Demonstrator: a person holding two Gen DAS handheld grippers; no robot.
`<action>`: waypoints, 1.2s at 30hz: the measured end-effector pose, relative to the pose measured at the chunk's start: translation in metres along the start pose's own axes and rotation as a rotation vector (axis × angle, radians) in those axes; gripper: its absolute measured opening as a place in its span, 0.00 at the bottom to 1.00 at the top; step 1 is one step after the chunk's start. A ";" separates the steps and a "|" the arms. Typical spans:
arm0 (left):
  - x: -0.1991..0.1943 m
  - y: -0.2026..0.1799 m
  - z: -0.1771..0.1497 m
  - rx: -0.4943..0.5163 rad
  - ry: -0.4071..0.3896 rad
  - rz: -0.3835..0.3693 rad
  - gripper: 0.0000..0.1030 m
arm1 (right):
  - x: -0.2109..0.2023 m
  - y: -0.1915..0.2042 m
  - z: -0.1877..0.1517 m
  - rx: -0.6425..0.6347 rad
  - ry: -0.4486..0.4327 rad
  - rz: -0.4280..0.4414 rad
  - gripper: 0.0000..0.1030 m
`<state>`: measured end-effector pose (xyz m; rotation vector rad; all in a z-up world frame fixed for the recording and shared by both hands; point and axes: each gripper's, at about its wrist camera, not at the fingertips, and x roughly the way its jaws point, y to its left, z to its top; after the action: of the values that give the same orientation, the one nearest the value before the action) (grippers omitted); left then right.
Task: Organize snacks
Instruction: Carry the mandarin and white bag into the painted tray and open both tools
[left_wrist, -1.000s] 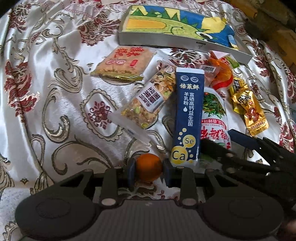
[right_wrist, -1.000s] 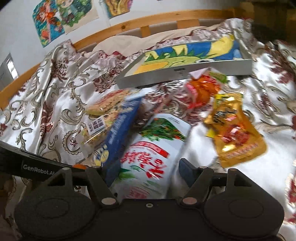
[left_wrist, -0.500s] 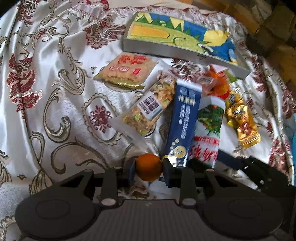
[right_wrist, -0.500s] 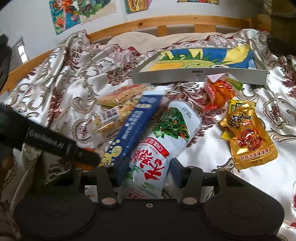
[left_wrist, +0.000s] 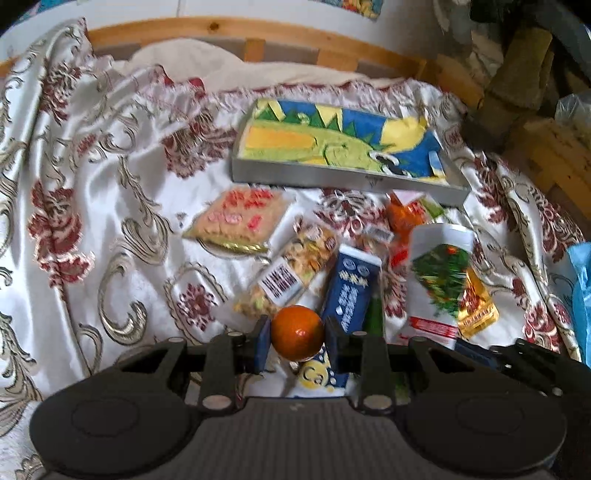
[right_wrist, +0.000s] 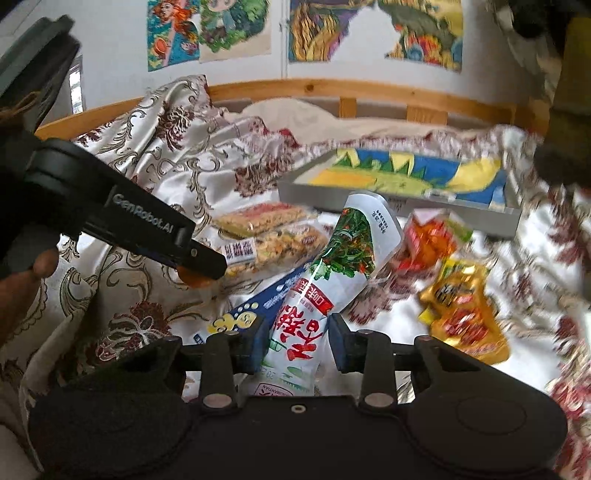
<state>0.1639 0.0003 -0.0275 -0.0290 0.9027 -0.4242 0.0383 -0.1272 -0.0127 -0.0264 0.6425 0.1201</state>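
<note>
Above the bedspread (left_wrist: 110, 229), both my claws have risen: left gripper (left_wrist: 297, 338) pinching the orange (left_wrist: 297, 338), right gripper (right_wrist: 293, 341) squeezing the white packet (right_wrist: 325, 291), ready for the tray (left_wrist: 332, 177).

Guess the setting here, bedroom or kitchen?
Most likely a bedroom: the snacks lie on a satin floral bedspread, a wooden bed rail runs behind it, and cartoon posters hang on the white wall above.
</note>
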 end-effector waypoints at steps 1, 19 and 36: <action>-0.001 0.001 0.001 -0.005 -0.011 0.001 0.33 | -0.003 -0.001 0.001 -0.006 -0.011 -0.003 0.36; -0.012 -0.043 0.072 -0.005 -0.378 0.011 0.33 | -0.012 -0.074 0.053 -0.096 -0.211 -0.105 0.36; 0.166 -0.108 0.177 -0.093 -0.297 -0.089 0.33 | 0.101 -0.211 0.102 0.029 -0.398 -0.280 0.37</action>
<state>0.3525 -0.1866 -0.0205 -0.2127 0.6288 -0.4466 0.2047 -0.3202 0.0062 -0.0625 0.2383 -0.1520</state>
